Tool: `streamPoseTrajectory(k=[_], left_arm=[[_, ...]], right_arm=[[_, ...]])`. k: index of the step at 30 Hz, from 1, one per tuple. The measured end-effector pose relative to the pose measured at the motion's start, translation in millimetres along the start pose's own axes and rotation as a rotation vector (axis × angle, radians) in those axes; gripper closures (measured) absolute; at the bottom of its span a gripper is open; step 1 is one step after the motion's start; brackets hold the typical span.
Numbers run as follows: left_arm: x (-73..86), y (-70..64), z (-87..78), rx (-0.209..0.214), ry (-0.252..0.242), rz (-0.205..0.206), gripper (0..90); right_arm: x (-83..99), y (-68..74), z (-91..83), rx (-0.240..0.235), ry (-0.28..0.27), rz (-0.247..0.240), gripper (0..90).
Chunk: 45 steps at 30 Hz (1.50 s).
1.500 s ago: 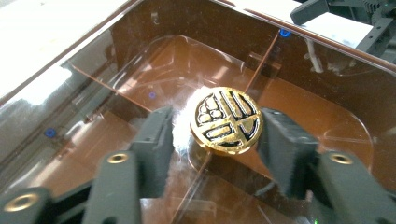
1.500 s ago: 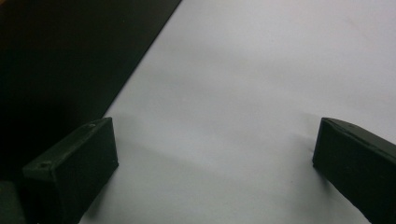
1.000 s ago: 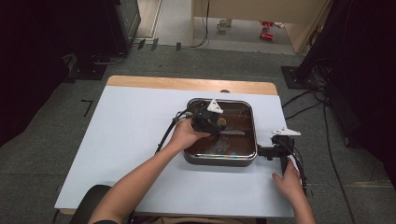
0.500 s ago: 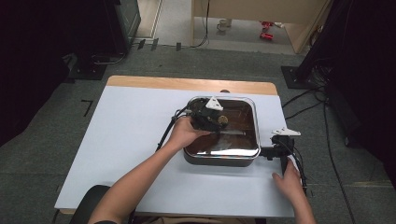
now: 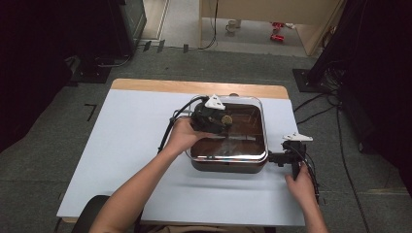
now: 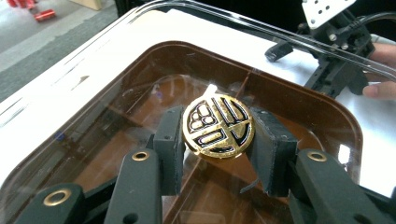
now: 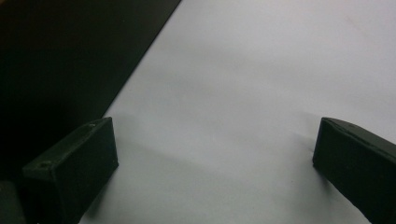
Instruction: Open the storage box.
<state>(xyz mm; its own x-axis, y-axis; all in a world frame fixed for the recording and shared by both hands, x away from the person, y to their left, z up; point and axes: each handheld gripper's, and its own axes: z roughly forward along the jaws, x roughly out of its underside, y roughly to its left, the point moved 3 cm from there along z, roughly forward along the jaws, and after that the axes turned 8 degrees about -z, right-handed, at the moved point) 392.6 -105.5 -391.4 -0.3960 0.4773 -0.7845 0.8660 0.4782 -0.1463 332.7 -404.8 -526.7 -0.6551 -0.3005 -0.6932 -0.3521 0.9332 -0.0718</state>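
A square brown pan [image 5: 228, 166] sits on the white table [image 5: 131, 145], and its clear glass lid [image 5: 245, 121] is held up and tilted over it. My left gripper [image 5: 221, 119] is above the pan's left part. In the left gripper view it [image 6: 215, 140] is shut on the lid's round gold knob [image 6: 218, 126], and the divided brown pan [image 6: 303, 107] shows through the glass. My right gripper [image 5: 293, 154] stands just right of the pan by its black side handle [image 5: 275, 158]. In its own view it [image 7: 215, 163] is open over bare table with nothing between the jaws.
The table's right edge runs close beside the right hand [image 5: 301, 187]. Black cables [image 5: 167, 133] trail from the left gripper across the table. Dark equipment stands [image 5: 340, 53] and cables lie on the floor to the right.
The left gripper has raised the lid by its knob, so it now stands tilted off the pan. The right gripper has stayed put.
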Motion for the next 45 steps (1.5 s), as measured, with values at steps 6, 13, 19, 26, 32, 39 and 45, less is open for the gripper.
streamPoseTrajectory(k=[6,13,19,26,32,39,45], left_arm=[[6.7,13.9,-18.4,-0.035,-0.016,-0.036,59.0],[19.0,28.6,-42.0,-0.082,-0.02,-0.075,59.0],[31.6,44.0,-65.2,-0.131,-0.025,-0.128,59.0],[45.1,59.4,-87.9,-0.186,-0.05,-0.181,59.0],[65.0,76.0,-107.4,-0.23,-0.04,-0.23,59.0],[81.1,98.2,-125.2,-0.28,-0.059,-0.287,59.0],[94.6,120.1,-134.8,-0.312,-0.054,-0.337,59.0]], right_arm=[[0.0,0.0,0.0,0.0,0.0,0.0,0.0],[-0.1,0.1,0.0,0.0,0.0,0.0,0.0],[0.0,-0.1,0.1,0.0,-0.001,0.001,0.0],[0.0,-0.1,0.1,-0.001,-0.001,0.002,0.0],[0.1,0.0,0.0,-0.001,0.0,0.001,0.0],[0.0,-0.1,0.1,0.0,-0.001,-0.001,0.0],[0.0,-0.1,0.1,0.001,-0.001,-0.002,0.0]])
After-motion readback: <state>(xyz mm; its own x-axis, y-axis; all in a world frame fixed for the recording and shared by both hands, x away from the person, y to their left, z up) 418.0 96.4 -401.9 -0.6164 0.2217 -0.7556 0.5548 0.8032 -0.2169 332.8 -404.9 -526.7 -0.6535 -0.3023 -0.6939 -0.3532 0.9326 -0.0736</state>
